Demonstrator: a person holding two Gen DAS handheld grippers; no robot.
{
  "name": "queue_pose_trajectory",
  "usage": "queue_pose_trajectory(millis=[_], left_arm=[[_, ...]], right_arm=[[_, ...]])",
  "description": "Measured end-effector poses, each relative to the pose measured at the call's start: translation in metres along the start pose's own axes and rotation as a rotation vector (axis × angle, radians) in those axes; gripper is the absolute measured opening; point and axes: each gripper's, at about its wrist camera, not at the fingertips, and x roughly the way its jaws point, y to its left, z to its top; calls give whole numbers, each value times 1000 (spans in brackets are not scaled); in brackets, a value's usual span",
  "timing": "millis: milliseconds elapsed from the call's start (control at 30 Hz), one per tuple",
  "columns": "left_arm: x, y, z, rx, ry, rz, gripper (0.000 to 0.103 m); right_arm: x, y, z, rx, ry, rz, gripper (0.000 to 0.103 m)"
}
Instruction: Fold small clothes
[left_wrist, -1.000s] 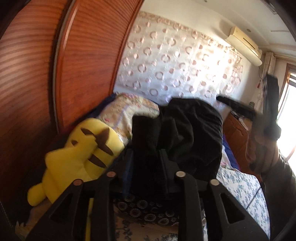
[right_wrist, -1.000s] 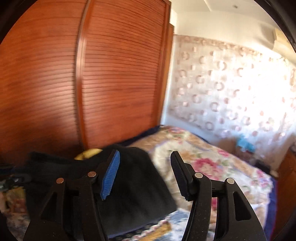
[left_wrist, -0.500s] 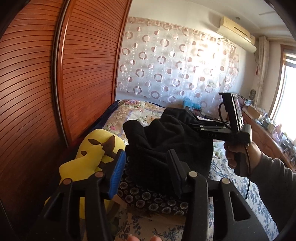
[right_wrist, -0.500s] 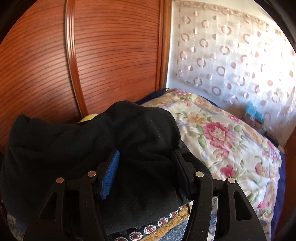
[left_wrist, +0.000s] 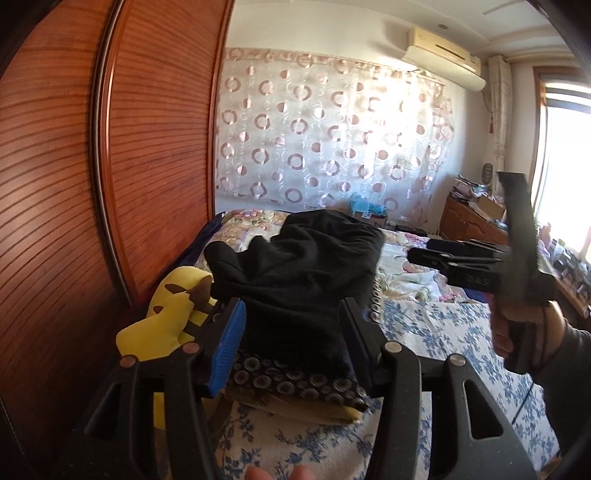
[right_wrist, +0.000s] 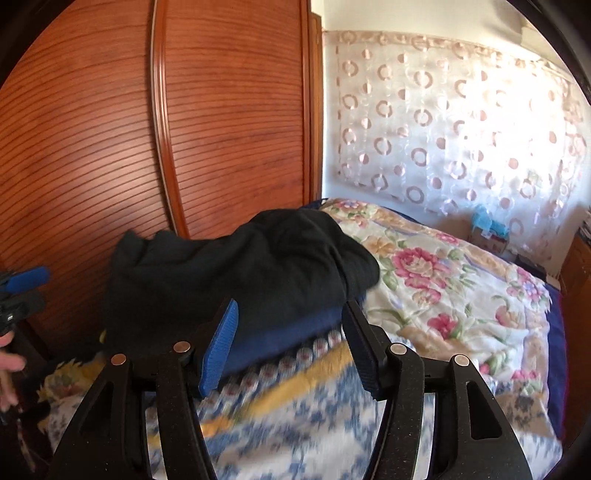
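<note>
Lying beyond left claw: black garment

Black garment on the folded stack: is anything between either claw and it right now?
Nothing visible. The black garment lies on top of the stack, straight ahead of the open left claw; the open right claw also faces it unobstructed. The yellow plush toy sits off to the side.

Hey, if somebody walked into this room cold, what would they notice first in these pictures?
Probably the black garment heaped on a stack of folded bedding, in the middle of the bed, straight ahead of both cameras. Next, the bright yellow plush toy wedged between that stack and the reddish slatted wardrobe doors on the left. Behind, a sunlit curtain with pink rings covers the far wall.
</note>
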Motion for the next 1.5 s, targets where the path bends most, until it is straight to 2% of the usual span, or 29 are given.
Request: queue_pose_trajectory(millis=[267, 367, 533, 700, 800, 900, 1033, 1300, 1500], left_arm=[[-31, -35, -23, 73, -5, -48, 53], [-31, -51, -36, 105, 31, -66, 53], [-31, -81, -60, 163, 69, -101, 53], [-32, -109, -74, 192, 90, -151, 53], [-37, -121, -77, 200, 93, -169, 53], [-46, -132, -74, 203, 78, -197, 53], [-57, -144, -67, 202, 51, -193, 53], [-78, -154, -41, 191, 3, -182, 53], [-90, -151, -31, 165, -24, -176, 53]], right_arm=[[-86, 5, -49, 57, -45, -53, 69], [-118, 9, -71, 72, -58, -92, 75], [-159, 13, -108, 105, -73, -125, 80], [-196, 13, -145, 158, -89, -188, 85], [-216, 11, -160, 196, -81, -271, 86], [-238, 9, -169, 220, -85, -359, 86], [-267, 5, -178, 245, -105, -441, 87], [-309, 2, -180, 282, -174, -513, 87], [-322, 2, -177, 297, -200, -532, 87]])
